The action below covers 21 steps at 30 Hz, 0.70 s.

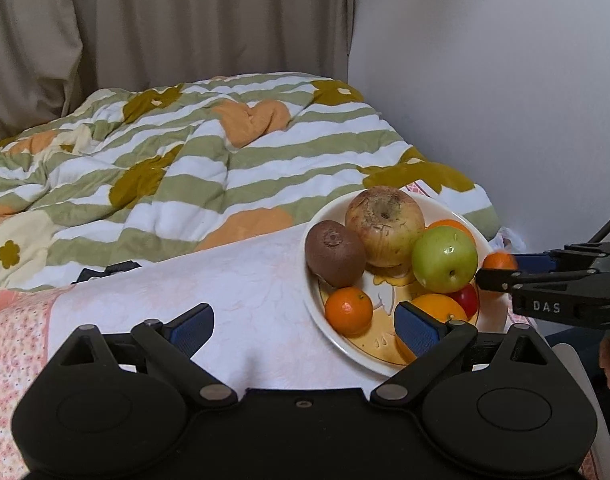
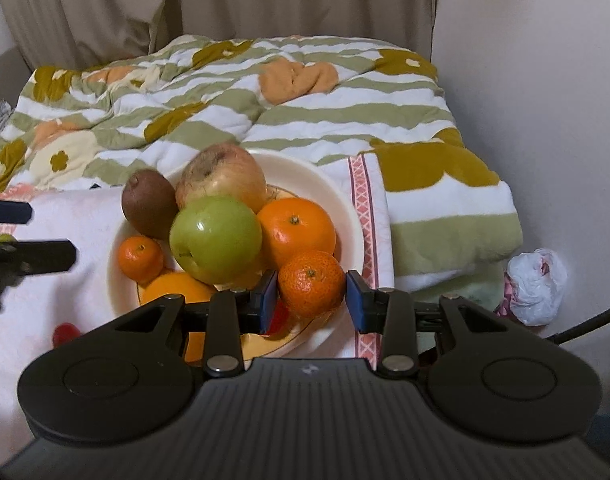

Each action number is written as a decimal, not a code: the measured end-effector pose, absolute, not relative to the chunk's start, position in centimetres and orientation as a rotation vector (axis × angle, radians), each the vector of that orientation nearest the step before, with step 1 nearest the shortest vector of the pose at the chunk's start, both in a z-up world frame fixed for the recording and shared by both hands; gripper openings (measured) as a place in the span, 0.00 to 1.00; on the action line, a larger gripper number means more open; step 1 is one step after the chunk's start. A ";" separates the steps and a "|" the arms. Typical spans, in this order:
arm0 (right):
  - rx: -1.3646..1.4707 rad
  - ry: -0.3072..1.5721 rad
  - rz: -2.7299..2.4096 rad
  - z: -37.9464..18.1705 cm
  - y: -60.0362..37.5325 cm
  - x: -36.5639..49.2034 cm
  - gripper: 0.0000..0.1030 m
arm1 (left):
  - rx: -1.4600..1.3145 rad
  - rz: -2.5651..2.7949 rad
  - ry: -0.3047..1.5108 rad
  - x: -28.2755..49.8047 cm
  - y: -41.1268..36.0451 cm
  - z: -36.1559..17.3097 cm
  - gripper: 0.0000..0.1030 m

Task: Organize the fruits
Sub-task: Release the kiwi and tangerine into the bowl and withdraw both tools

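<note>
— Over the plate's [image 2: 347,200] near rim, what's your right gripper [image 2: 311,294] got?
— You have a small mandarin [image 2: 311,282] between its fingers [image 2: 357,300], pads at its sides, held above the plate.
— And your left gripper [image 1: 305,326]?
— Its fingers are spread wide and hold nothing, beside the plate on the bed [image 1: 233,280]. Kiwi [image 1: 334,253], two apples and oranges sit piled in the plate.

I see soft, rather dim indoor light in both views, with a small glare on the shiny green apple [image 2: 215,239]. The fisheye bends the edges, corners are black, and details look slightly blurred.
</note>
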State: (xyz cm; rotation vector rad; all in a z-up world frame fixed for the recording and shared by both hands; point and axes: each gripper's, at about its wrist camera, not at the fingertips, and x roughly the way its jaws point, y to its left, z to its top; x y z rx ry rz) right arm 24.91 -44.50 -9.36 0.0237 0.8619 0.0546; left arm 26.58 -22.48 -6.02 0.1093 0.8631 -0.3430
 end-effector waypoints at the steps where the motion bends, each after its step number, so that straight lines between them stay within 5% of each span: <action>1: 0.015 0.858 0.057 -9.4 -44.4 24.8 0.65 | 0.109 -0.339 0.857 26.4 -22.4 -5.9 0.96; 2: 0.005 0.849 0.056 -9.4 -44.4 24.7 0.72 | 0.109 -0.336 0.852 26.2 -22.2 -5.8 0.96; 4: -0.019 0.814 0.032 -9.2 -44.2 24.0 1.00 | 0.108 -0.328 0.843 25.8 -22.0 -5.6 0.96; 21: 0.020 0.704 0.072 -3.7 -43.6 18.9 1.00 | 0.066 -0.235 0.737 19.3 -19.6 -1.3 0.96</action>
